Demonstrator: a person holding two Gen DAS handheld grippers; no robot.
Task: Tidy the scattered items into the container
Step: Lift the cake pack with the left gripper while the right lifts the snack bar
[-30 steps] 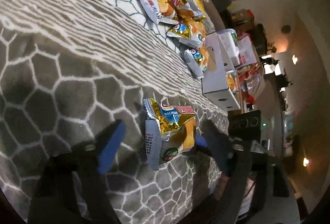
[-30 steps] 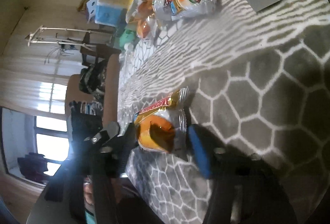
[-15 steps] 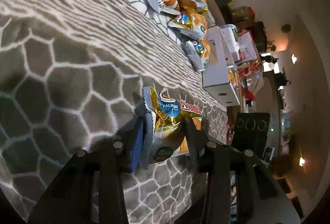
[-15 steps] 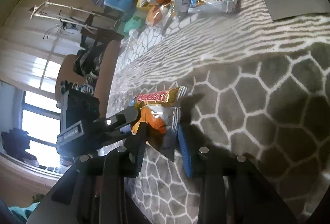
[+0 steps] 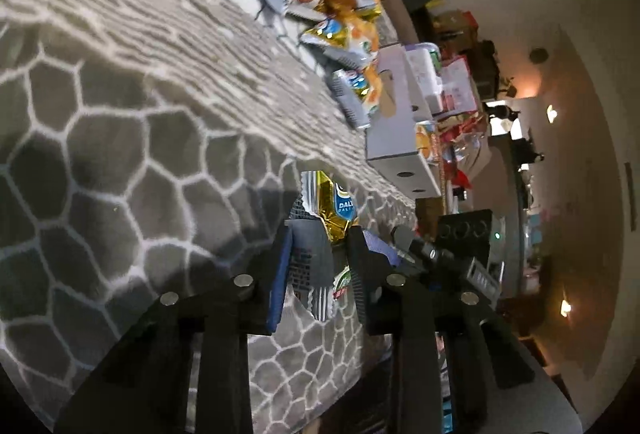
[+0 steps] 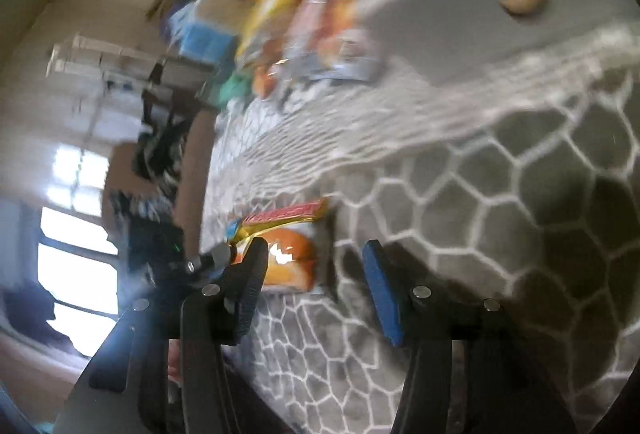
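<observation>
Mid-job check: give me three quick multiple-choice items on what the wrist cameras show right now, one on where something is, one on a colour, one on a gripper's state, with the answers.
1. Where does the white box stand in the left wrist view?
A. On the patterned cloth, beyond the loose snack packets
B. On the floor
C. Between the left gripper's fingers

2. What colour is the pad on the right gripper's right-hand finger?
A. Red
B. Blue
C. Yellow

3. What is the left gripper doing?
A. Open over bare cloth
B. Shut on the gold snack packet
C. Shut on the white box

Answers: 1 A, the box sits at the cloth's far edge behind the scattered packets. 2 B, the pad is plainly blue. 3 B, both fingers press the crumpled packet's sides.
</observation>
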